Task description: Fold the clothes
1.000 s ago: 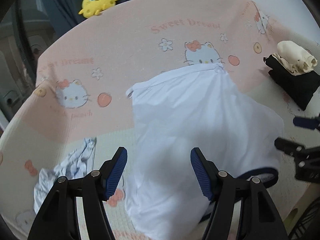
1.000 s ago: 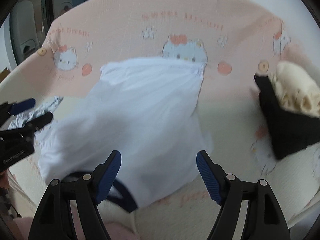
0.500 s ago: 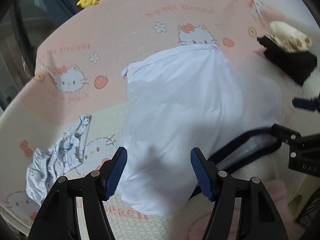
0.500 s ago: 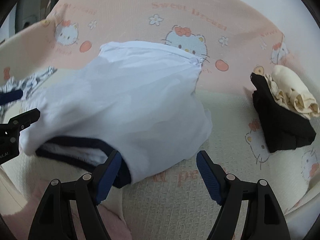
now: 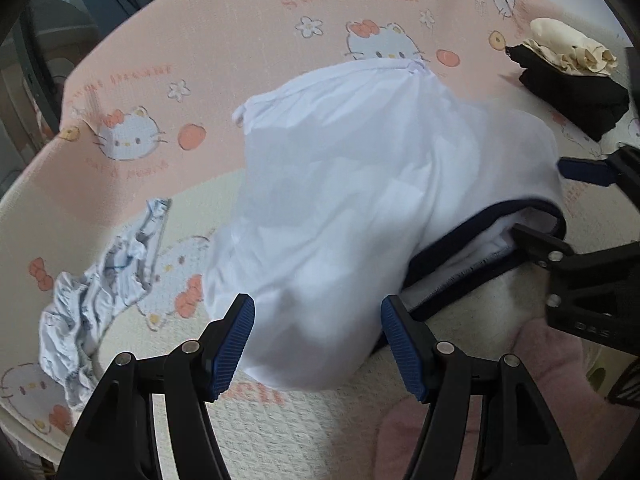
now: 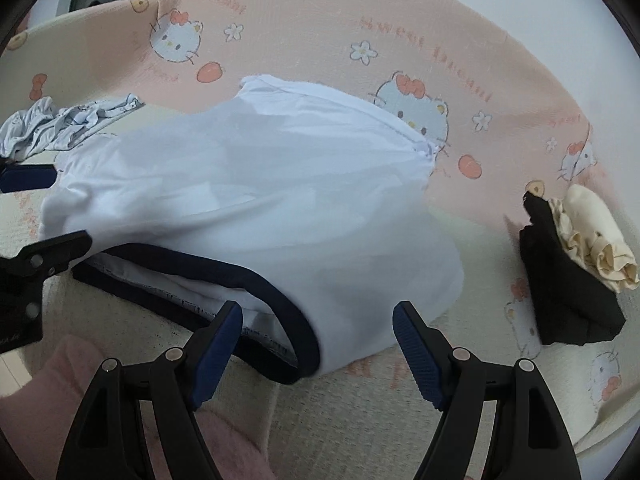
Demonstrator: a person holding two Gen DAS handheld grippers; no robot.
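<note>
Both your tongs, left (image 5: 318, 340) and right (image 6: 318, 346), gape empty; the shirt (image 5: 360, 200) has dropped lower centre, ready for folding.

White garment (image 5: 360, 200) fills mid-bed, crumpled cloth (image 5: 100, 292) left, black-and-cream pile (image 6: 572, 268) right, bare blanket (image 6: 360, 408) nearest

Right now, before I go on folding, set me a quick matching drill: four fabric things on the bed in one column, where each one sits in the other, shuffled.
Things:
1. white garment
2. cream ruffled piece
3. black folded piece
4. crumpled pale blue garment

Places:
A. beneath the cream piece, right side of the bed
B. middle of the bed, navy-trimmed edge nearest the claws
C. left side, lying apart
D. on top of the black piece

Pairs: 1-B, 2-D, 3-A, 4-C
</note>
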